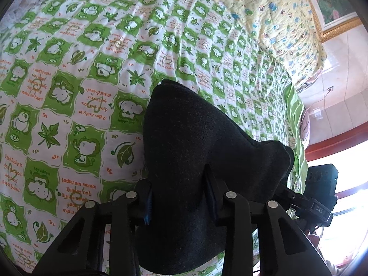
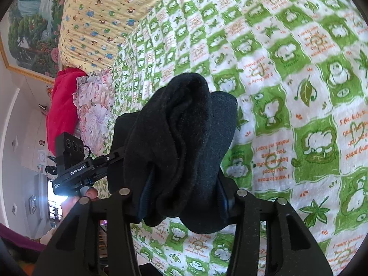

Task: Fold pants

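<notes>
Bed, green-and-white checked quilt [image 1: 87, 92]: left claw [image 1: 181, 197] and right claw [image 2: 184, 195] are each clamping dark knitted pants [image 1: 195, 138]; advice: lifting evenly is keeping the edge taut.

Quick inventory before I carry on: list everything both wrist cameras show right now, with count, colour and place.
pants: one, black, bunched across both grippers above the bedspread
bedspread: one, green and white check with cartoon prints, covering the bed
quilt: one, pale yellow with small animal prints, at the far end of the bed
floral cloth: one, pink and white, at the bed's edge
red cloth: one, beside the floral cloth
framed picture: one, landscape in gold frame, on the wall
left gripper: black, jaws closed on the pants
right gripper: black, jaws closed on the pants
hand: one, partly seen, holding the left gripper
</notes>
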### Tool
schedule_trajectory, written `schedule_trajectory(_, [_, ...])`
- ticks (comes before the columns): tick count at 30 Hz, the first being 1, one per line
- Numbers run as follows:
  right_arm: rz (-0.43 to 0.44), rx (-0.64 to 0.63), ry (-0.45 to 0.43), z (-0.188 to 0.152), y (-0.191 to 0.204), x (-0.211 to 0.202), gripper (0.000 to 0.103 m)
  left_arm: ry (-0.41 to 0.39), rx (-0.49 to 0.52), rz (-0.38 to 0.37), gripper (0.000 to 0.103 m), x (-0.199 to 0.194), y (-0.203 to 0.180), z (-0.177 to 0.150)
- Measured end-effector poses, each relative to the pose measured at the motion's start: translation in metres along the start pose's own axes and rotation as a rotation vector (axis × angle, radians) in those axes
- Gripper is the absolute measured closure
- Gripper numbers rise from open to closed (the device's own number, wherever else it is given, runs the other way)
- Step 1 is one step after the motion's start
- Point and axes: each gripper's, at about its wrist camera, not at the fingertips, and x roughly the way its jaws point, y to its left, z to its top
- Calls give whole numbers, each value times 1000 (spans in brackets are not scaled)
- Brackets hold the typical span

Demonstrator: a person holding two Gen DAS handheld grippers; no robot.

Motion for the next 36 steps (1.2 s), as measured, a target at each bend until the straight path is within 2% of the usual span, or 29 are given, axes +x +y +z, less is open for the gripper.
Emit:
schedule_trajectory(5, [31, -66, -15, 11, 28, -8, 58, -55, 2, 0, 70, -24, -4, 2])
schedule_trajectory(12, [88, -157, -12, 32, 66, 3, 59, -162, -23, 16, 70, -73, 2, 14])
schedule_trajectory(23, [140, -286, 72, 73, 113, 58, 59, -284, -87, 87, 70, -119, 37, 32])
schedule_trajectory(36, [155, -381, 190, 104, 147, 139, 59, -349, -210, 163, 70, -128, 88, 45])
